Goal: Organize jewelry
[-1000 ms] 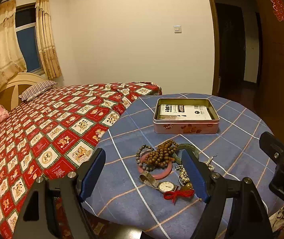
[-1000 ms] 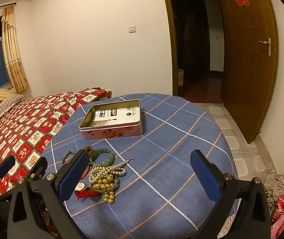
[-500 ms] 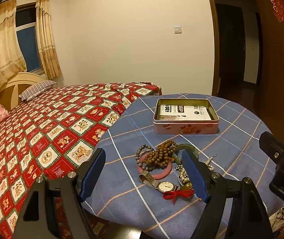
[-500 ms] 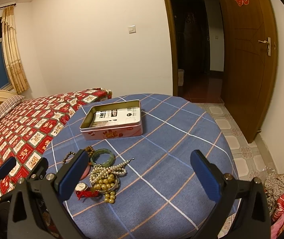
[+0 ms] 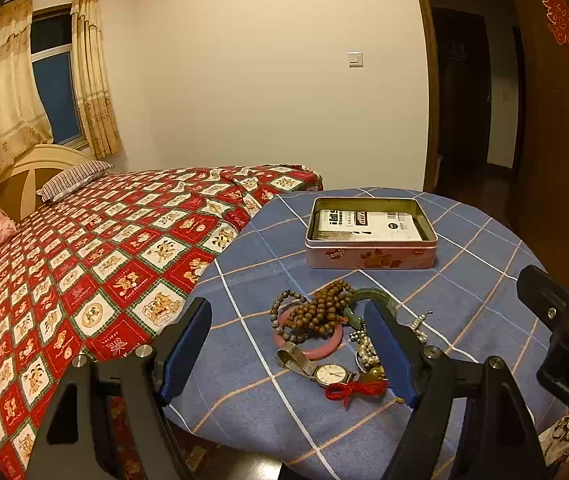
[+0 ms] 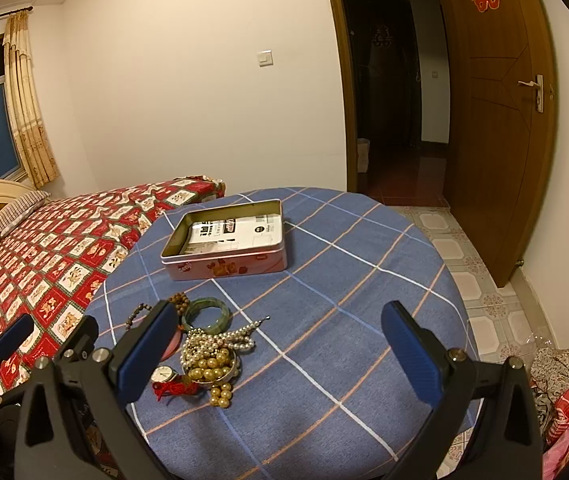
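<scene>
Both claws, left claw (image 5: 288,350) and right claw (image 6: 280,350), hang wide apart and hold nothing above a round bench (image 6: 364,280) draped in blue plaid cloth.

Jewelry lies heaped at the near left of the bench: a wooden bead strand (image 5: 324,304) across a pink bangle (image 5: 324,350), a green bangle (image 6: 208,314), a pearl necklace (image 6: 228,336), gold beads (image 6: 212,364), a wristwatch (image 5: 330,374) and a red cord (image 5: 354,390). An open pink tin (image 6: 226,266), white packet inside, sits farther back. A red patterned bed (image 5: 84,260) stands just beside the bench.
</scene>
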The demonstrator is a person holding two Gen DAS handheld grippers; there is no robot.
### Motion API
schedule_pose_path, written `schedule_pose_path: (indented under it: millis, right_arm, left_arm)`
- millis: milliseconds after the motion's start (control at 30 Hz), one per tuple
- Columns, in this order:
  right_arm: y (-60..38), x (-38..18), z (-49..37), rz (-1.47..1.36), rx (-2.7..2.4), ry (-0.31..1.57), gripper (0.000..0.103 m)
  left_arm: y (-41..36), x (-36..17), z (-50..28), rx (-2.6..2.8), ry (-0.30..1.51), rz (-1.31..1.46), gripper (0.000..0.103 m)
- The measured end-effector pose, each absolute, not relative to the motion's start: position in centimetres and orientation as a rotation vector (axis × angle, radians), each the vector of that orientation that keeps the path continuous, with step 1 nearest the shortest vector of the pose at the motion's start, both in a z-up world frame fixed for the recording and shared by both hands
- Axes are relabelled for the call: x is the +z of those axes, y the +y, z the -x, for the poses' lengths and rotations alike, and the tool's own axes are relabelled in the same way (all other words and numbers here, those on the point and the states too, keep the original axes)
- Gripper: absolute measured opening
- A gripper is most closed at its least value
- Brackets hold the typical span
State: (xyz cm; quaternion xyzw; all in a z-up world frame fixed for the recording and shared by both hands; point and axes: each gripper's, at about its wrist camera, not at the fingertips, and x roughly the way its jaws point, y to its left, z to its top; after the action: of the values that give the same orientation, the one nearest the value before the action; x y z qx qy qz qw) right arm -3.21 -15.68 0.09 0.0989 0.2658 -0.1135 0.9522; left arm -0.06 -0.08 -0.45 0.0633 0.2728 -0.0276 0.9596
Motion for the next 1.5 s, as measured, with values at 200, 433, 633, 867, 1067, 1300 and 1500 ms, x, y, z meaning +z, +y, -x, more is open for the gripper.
schedule_pose_path:
  millis: [200,433,633,867,1067,1300,1500]
  right_arm:
    - [-15.7,0.1,3.2,-0.201,-0.230,0.540,0.103]
    - [-15.7,0.1,3.2,-0.202,-0.230,0.541,0.103]
    - [-15.6,0.1,3.2,-0.202,-0.230,0.542,0.103]
    - [-15.7,-0.4,3.0,-0.204,-0.230,0.553,0.103]
    - [-16.2,-1.0,2.4,-0.211,-0.234,0.566,0.103]
    - [-16.9,-2.3,1.1,-0.212,-0.243,0.596,0.103]
    - [-18.7,-4.1,-0.1,-0.211,-0.254,0.635,0.101]
  left_arm:
    - [-0.2,-0.5,0.1,-0.056,0.554,-0.128,0.079]
    - [-0.2,-0.6,0.1,-0.056,0.556,-0.124,0.079]
    - [-0.3,-0.8,0.1,-0.057,0.557,-0.122,0.079]
    - [-0.4,-1.3,-0.4,-0.058,0.570,-0.122,0.079]
    - [-0.2,-2.1,-1.4,-0.055,0.594,-0.116,0.079]
    - [0.3,-3.6,-3.0,-0.062,0.636,-0.109,0.079]
    - [1.8,-5.8,-5.0,-0.105,0.698,-0.096,0.079]
